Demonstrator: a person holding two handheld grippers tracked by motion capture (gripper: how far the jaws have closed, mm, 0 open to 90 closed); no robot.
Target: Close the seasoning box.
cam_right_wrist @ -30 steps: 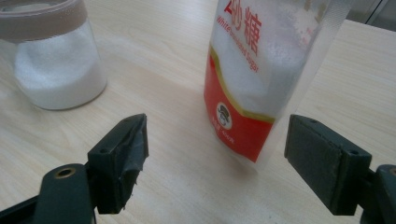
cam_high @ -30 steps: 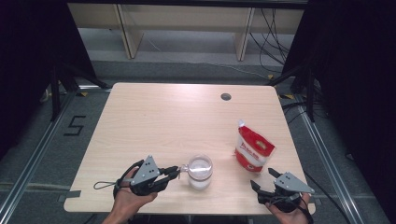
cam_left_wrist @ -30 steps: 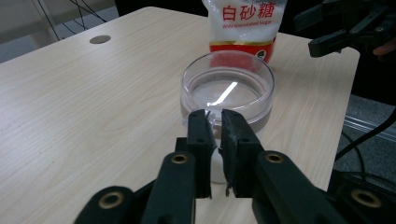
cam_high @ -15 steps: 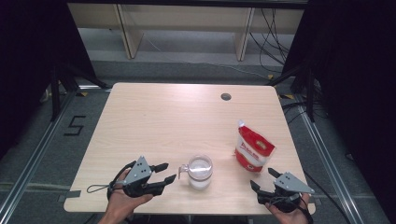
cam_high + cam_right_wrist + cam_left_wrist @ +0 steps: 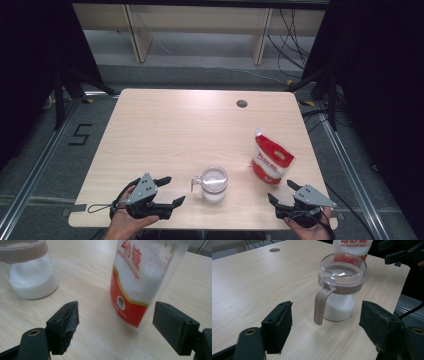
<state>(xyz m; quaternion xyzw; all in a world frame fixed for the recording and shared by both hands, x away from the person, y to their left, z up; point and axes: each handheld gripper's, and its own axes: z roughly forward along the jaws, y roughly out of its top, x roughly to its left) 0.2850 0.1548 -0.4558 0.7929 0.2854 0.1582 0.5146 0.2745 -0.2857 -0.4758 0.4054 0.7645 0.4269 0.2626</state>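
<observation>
Holding both hand-held grippers agape, left hand-held gripper point(image 5: 325, 336) and right hand-held gripper point(image 5: 116, 327), we are judging the sugar jar point(image 5: 340, 287) rigid, slippery, best gripped by its handle point(image 5: 320, 306); the sugar pouch point(image 5: 143, 277) is looking soft.

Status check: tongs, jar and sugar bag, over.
Left tongs open, short of jar handle. Right tongs open, facing sugar bag, not touching. Jar lidded, part full. Nothing between.

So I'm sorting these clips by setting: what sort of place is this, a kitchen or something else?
Probably a lab or recording studio rather than a kitchen: the bare wooden table stands between black curtains, with metal floor rails and loose cables behind. The sugar jar and sugar bag look like props.
</observation>
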